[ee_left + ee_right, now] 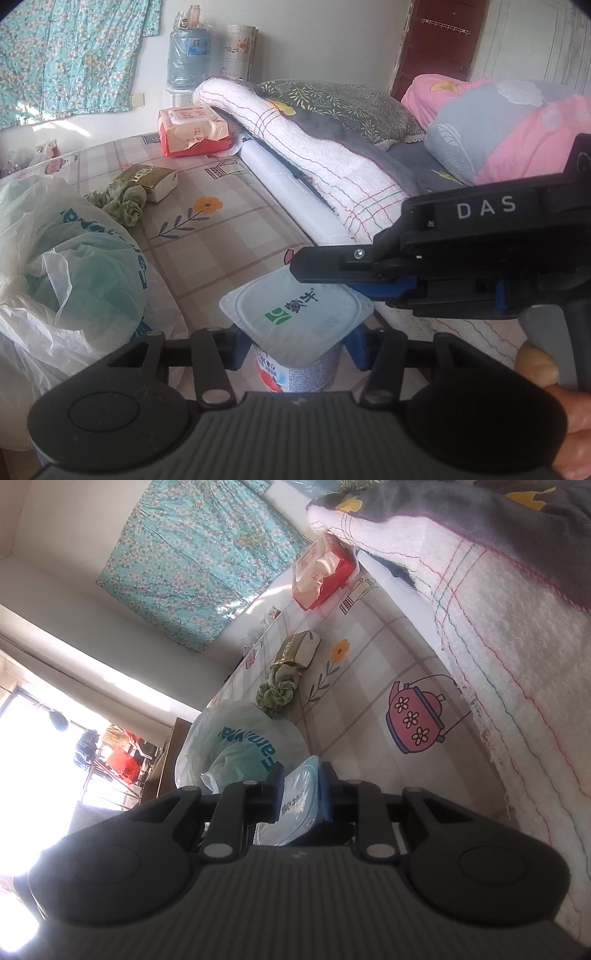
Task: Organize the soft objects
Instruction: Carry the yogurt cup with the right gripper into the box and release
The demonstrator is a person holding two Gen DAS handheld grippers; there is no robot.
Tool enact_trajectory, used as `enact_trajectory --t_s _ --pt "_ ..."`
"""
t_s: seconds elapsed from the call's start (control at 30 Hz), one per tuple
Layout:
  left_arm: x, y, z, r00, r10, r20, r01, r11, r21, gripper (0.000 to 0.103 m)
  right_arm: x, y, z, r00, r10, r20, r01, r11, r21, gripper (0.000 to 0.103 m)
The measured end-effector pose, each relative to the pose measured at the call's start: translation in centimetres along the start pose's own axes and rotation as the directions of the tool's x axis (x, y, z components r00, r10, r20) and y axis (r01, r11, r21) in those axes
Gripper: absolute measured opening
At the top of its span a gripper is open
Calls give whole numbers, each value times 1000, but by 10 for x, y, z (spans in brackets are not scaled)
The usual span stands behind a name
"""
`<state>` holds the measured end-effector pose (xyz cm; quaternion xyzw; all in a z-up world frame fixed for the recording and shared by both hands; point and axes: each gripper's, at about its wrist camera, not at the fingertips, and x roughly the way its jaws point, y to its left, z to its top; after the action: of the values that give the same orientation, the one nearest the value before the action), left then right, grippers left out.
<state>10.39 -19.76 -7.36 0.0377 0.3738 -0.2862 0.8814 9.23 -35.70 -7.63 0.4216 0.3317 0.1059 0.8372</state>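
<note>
Nearest the left wrist camera, at six o'clock, the left gripper is closed on the body of a yogurt cup; blue pads press its sides below the sealed foil lid, and the cup stands upright. From three o'clock the right gripper reaches in level, its narrow jaws pinching the far corner of the lid. The right wrist view confirms this: the lid edge sits between the two blue pads, with the gripper's midpoint on the foil. A thumb shows at four o'clock on the right handle.

At nine o'clock, just beside the cup, lies a white plastic bag, its mouth open and partly filled with something pale green; the contents cannot be identified.

Farther off, at eleven o'clock on the patterned mat, rest a crumpled green cloth, touching a gold tissue pack, and beyond them a red-and-white wipes pack. At one o'clock a folded white quilt runs along the mat's edge, with a leaf-print pillow and pink bedding behind.

Judged progress: early to middle. Whether the cup is to be opened or put away cannot be told. The cloth, tissue pack and wipes pack lie loose and appear still to be gathered
</note>
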Motion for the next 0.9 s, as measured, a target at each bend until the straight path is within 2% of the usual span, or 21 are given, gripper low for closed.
enact_trajectory --t_s 0.3,0.53,0.73,0.9 --pt "-30 9 25 995 32 94 -29 999 -36 53 -9 41 20 999 50 8 -50 997 -60 19" --pt "-73 27 38 980 81 184 -67 995 -80 53 -11 104 27 995 95 -8 -95 981 -166 19" --pt "-125 59 37 948 176 264 -143 980 -139 53 12 168 12 985 159 -73 -172 954 -244 19" --pt "-173 100 27 920 281 275 -228 951 -207 53 48 227 -16 959 220 -179 -263 927 -267 20"
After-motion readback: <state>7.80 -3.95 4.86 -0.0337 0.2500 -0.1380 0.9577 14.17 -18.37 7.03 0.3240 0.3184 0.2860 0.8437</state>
